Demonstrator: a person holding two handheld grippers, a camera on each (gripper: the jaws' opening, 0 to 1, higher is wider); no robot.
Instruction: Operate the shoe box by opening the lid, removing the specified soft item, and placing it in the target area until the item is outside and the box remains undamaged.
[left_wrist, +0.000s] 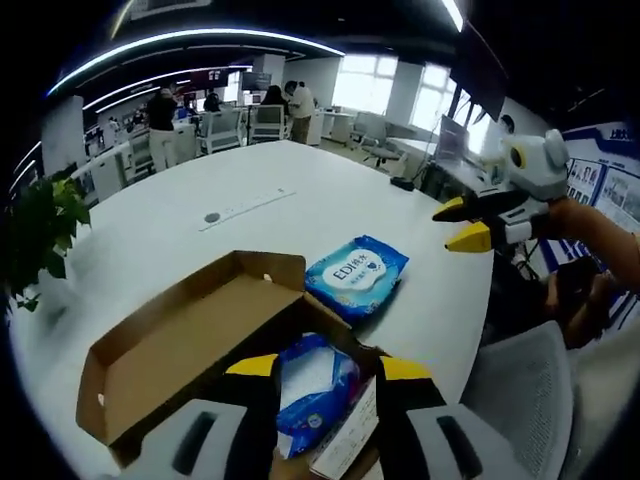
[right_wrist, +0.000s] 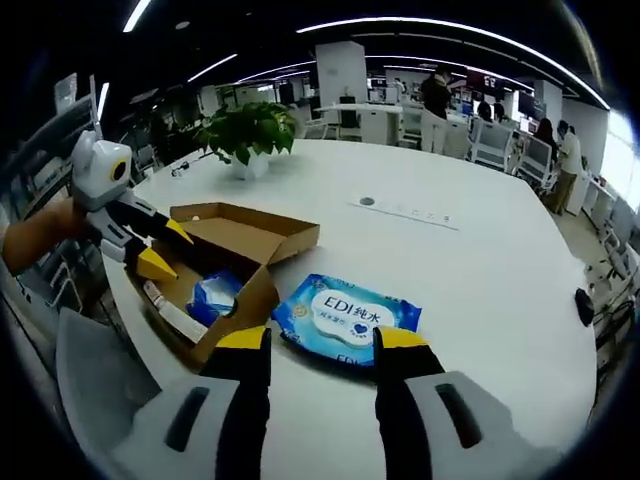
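Box: your cardboard shoe box (left_wrist: 190, 345) (right_wrist: 235, 250) sits on the white desk (left_wrist: 300, 215) (right_wrist: 480, 260) with its lid folded back flat; take it as your landmark.
Inside the box: one blue soft pack (left_wrist: 312, 385) (right_wrist: 213, 295) lies in the open compartment, with a white slip or card (left_wrist: 345, 445) leaning at the wall nearest your left hand-held gripper.
Outside the box: a second blue wipes pack (left_wrist: 356, 274) (right_wrist: 348, 320), labelled EDI, lies flat on the desk just beside the box's corner, apart from both tools.
Left hand-held gripper (left_wrist: 318, 370) (right_wrist: 160, 248): released, jaws spread over the box with the inner pack between them; you cannot tell whether they touch it.
Right hand-held gripper (right_wrist: 322, 340) (left_wrist: 460, 222): released, holding nothing, above the desk on the far side of the outer pack from the box.
In the way: the box's raised near wall (right_wrist: 240, 310) stands between the outer pack and the inner one.
Around: a potted plant (right_wrist: 248, 135) (left_wrist: 40, 225) beyond the box at the desk edge; a grey disc and strip (right_wrist: 410, 210) further out; a chair back (left_wrist: 525, 400); people (right_wrist: 436, 95) standing well away.
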